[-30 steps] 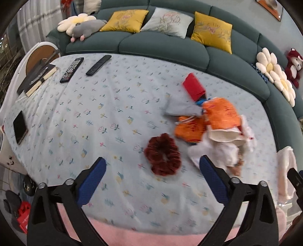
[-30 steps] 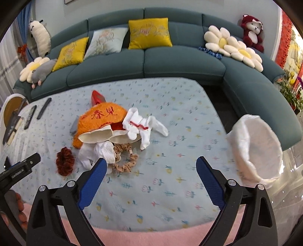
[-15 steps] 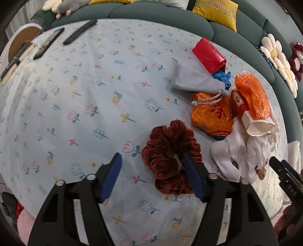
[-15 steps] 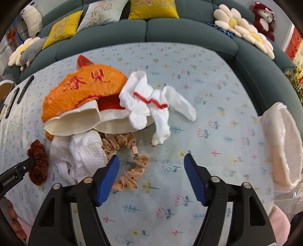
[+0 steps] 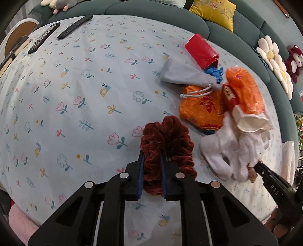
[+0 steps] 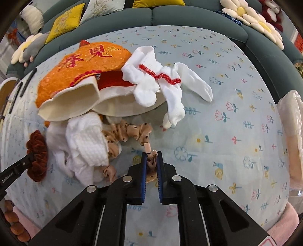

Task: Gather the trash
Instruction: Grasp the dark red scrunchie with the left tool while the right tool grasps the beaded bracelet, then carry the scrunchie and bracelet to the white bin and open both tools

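Note:
My left gripper (image 5: 151, 157) is shut on a dark red velvet scrunchie (image 5: 170, 138) lying on the flowered tablecloth (image 5: 75, 94). My right gripper (image 6: 151, 157) is shut on a tan dotted scrunchie (image 6: 132, 132), which trails left under a white knit cloth (image 6: 85, 138). The pile beside them holds orange pouches (image 6: 79, 73), a white sock with red trim (image 6: 161, 83), a grey drawstring bag (image 5: 187, 73) and a red packet (image 5: 200, 50). The red scrunchie also shows at the left of the right wrist view (image 6: 37, 153).
A bin lined with a clear bag (image 6: 289, 136) stands off the table's right edge. Two remote controls (image 5: 56, 32) lie at the far left of the table. A teal sofa (image 6: 170, 15) with cushions curves behind the table.
Both grippers have come down and forward and closed: the left on the dark red scrunchie, the right on the tan dotted scrunchie. Both were open and empty before.

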Demonstrator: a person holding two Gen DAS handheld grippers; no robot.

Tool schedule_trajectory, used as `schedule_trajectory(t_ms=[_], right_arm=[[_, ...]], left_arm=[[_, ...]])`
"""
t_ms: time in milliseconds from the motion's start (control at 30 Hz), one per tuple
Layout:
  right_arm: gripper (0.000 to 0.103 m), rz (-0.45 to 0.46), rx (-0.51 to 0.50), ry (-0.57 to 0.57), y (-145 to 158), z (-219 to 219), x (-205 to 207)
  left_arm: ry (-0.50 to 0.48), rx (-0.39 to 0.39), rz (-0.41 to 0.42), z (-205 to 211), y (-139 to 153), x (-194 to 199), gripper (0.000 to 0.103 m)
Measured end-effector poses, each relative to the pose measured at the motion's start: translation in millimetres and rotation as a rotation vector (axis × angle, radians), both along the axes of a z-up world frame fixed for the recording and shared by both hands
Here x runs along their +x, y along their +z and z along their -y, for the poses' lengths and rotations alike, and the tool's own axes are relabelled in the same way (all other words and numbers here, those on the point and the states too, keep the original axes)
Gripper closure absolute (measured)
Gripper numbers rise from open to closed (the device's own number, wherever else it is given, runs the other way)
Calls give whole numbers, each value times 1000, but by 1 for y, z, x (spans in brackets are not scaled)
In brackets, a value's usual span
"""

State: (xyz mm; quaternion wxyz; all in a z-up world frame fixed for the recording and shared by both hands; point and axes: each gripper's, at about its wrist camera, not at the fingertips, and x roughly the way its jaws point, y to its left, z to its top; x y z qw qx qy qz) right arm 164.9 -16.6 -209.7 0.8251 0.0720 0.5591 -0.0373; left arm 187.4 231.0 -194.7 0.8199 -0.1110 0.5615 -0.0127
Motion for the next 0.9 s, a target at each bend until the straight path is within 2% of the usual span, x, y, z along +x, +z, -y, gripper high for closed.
schedule_trajectory(t_ms=[133, 367, 533, 733, 900], right_arm=[[95, 39, 33, -27, 18, 10, -14], [95, 154, 61, -45, 66, 33, -35], [95, 245, 70, -74, 107, 57, -53], [95, 337, 32, -107, 153, 98, -79], [95, 385, 20, -153, 175, 141, -102]], left_arm=[[-5, -4, 36, 6, 22, -12, 89], [-73, -23, 105, 41, 67, -34, 89], [-166, -51, 167, 88, 107, -48, 89], [-263, -82, 216, 144, 144, -62, 89], [-361, -94, 252, 201, 167, -74, 89]])
